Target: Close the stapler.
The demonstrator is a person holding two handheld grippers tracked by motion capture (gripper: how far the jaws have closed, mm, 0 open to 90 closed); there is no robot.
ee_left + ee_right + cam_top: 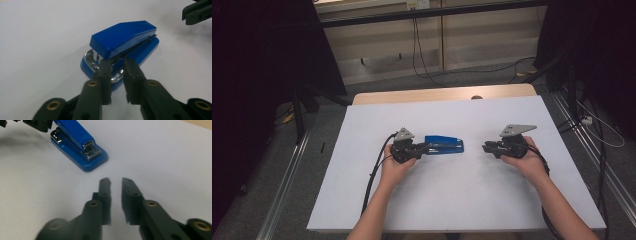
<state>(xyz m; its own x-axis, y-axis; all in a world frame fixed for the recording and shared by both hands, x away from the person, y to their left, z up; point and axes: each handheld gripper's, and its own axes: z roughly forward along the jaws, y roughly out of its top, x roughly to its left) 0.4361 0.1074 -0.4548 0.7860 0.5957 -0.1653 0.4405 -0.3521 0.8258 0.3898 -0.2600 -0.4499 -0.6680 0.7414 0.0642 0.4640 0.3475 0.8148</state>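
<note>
Blue stapler (pixel 445 144) lies on the white table (pixel 472 200) between left gripper (pixel 117 65) and right gripper (pixel 116 181), both jaws slightly parted, gripping nothing

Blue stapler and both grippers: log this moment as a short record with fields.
object: blue stapler, lying flat on the white table sheet, nothing lifted
left gripper: fingers slightly apart, tips at the stapler's metal end; contact cannot be told
right gripper: fingers slightly apart, nothing between them, clear of the stapler and aimed at it
stapler position: between the two grippers, close against the left one
hands: one on each gripper
</note>
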